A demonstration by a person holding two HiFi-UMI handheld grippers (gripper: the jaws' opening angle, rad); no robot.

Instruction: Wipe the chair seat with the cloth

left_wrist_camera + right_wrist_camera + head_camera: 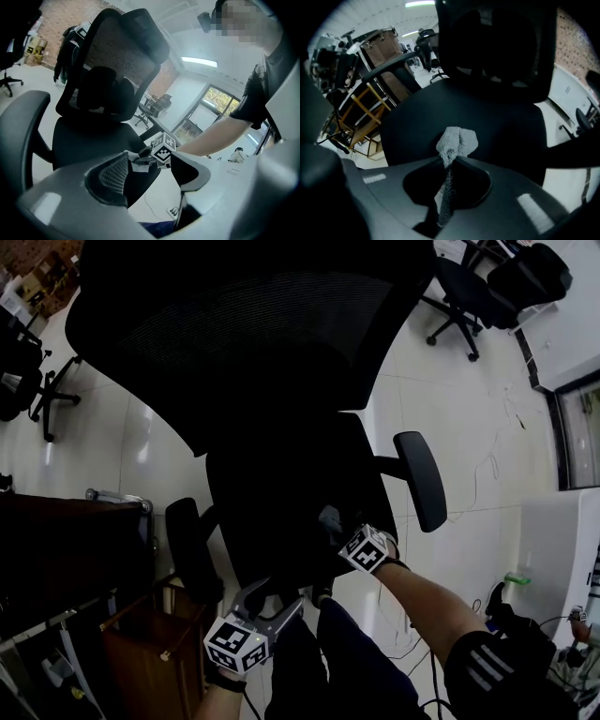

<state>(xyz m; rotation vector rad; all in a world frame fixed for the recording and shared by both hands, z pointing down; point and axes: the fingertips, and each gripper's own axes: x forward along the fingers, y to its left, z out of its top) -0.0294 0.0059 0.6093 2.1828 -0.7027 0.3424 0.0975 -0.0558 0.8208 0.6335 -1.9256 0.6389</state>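
At the bottom of the head view, nearest the person, the left gripper (274, 604) hangs just off the chair's front edge, its jaws wide apart with nothing between them. A little further in, the right gripper (450, 163) is clamped on the cloth (457, 140), a grey bunch standing out past the tips over the front of the chair seat (497, 117); whether it touches I cannot tell. To wipe well, I think the bunch should be pressed flat and drawn in overlapping strokes toward the backrest (253, 324) at the top, keeping the hard tips off the fabric. The free gripper could steady the armrest (187, 545) at lower left, since the chair may turn.
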